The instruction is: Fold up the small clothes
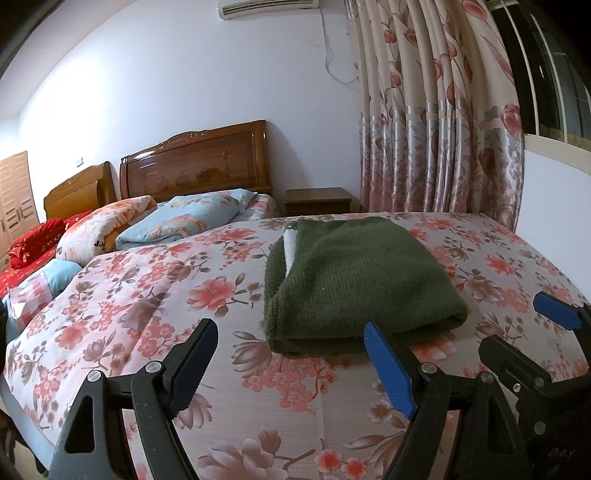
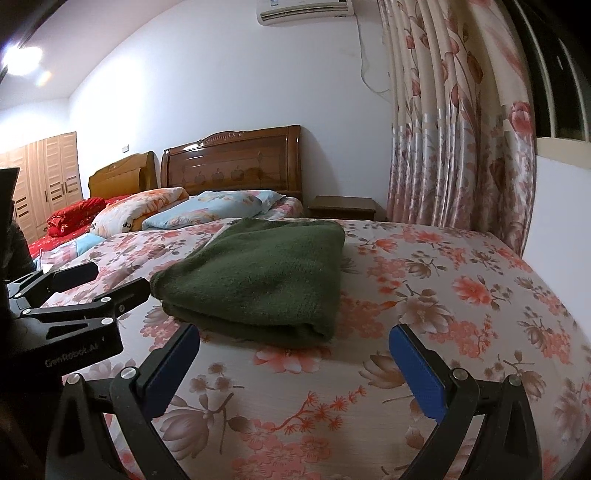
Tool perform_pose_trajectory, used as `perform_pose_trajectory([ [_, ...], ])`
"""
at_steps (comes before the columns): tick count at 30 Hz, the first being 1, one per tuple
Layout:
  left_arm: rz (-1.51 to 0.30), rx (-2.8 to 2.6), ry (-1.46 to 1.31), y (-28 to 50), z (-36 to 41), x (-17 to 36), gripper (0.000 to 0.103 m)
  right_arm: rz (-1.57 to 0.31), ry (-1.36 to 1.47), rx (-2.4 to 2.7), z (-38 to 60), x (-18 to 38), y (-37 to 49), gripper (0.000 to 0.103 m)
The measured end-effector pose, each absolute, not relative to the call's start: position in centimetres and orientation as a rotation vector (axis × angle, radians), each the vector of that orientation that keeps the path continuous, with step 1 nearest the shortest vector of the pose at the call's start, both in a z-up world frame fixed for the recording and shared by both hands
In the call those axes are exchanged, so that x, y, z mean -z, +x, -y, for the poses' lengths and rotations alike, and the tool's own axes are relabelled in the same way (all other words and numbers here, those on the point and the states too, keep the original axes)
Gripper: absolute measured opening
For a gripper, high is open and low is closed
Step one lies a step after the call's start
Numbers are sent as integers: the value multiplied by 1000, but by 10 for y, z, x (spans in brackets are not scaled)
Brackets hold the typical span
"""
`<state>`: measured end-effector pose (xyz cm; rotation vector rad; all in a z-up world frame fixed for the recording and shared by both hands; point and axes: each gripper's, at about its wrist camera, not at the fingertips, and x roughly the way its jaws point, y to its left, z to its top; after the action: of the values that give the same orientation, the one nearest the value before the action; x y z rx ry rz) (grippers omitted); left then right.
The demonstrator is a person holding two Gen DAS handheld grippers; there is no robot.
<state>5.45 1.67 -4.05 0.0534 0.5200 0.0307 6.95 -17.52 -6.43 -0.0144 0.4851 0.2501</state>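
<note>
The left wrist cam catches a strip of white lining (image 1: 290, 247) peeking out at the 9 o'clock edge of the folded green sweater (image 1: 354, 280); the right wrist cam doesn't show that bit, just the green knit (image 2: 258, 277). The right cam has the left tongs (image 2: 74, 284) over at 9 o'clock, with "GenRobot.AI" printed on the black body. There's also some writing carved on the wooden headboard (image 2: 232, 158), too small to read.

Left tongs (image 1: 288, 354) are spread wide with nothing between them, sitting just short of the sweater's near fold. Right tongs (image 2: 293, 354) are the same deal: wide apart, empty, near edge of the sweater at 12 o'clock from them.

The sweater lies flat on a bed with a pink and brown floral bedspread (image 1: 155, 295). Behind it are pillows (image 1: 192, 218), a red blanket (image 2: 74, 218), a nightstand (image 2: 343, 206), floral curtains (image 2: 461, 129), an air conditioner (image 2: 306, 11) up high, and a wardrobe (image 2: 48, 177) at 9 o'clock.
</note>
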Motion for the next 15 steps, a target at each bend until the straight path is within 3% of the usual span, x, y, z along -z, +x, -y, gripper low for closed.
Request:
perform_pose_trajectory([
  [15, -522, -22, 56, 55, -17, 40, 83, -492, -12, -250, 174, 67, 70, 103],
])
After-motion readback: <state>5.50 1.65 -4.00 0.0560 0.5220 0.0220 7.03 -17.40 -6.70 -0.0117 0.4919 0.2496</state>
